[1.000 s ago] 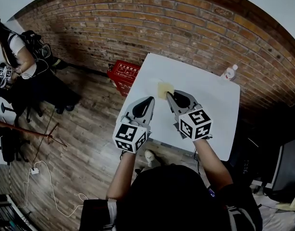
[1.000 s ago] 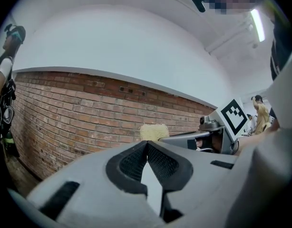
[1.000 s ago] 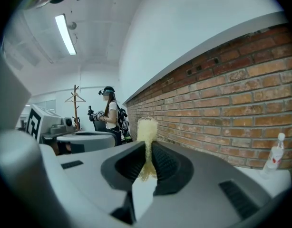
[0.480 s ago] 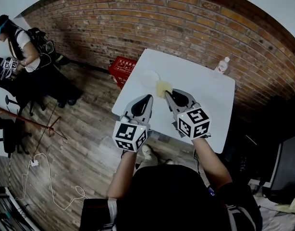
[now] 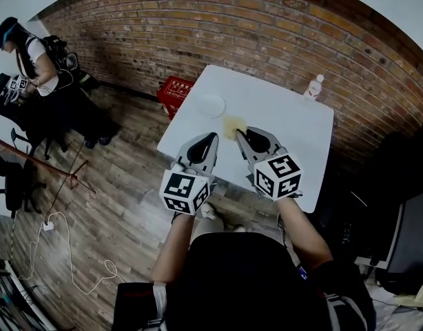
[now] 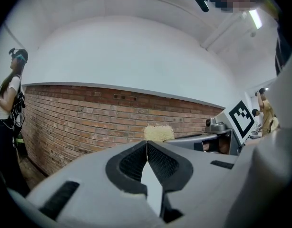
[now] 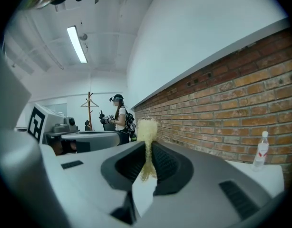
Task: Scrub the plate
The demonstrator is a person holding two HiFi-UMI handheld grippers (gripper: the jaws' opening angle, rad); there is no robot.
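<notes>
Both arms reach forward, grippers level over the table's [image 5: 287, 116] near edge. The left gripper [image 5: 212, 137] is closed and empty. The right gripper [image 5: 240, 134] pinches the sponge [image 5: 233, 125]. Only the head view shows the plate [image 5: 212, 105], on the table's left side. A second ago the sponge hung farther over the table.

A white desk [image 5: 280, 116] with a plain, square top stands on a wooden plank floor [image 5: 122, 185], its far edge close to a brick wall [image 5: 198, 33]. Two things rest directly on it. A white plate [image 5: 212, 105] lies flat near the far left corner, hardly standing out against the top. A small clear bottle [image 5: 313, 87] with a red label stands upright at the far right corner, well apart from the plate. A red crate [image 5: 176, 94] sits on the floor just beside the desk's left side.
</notes>
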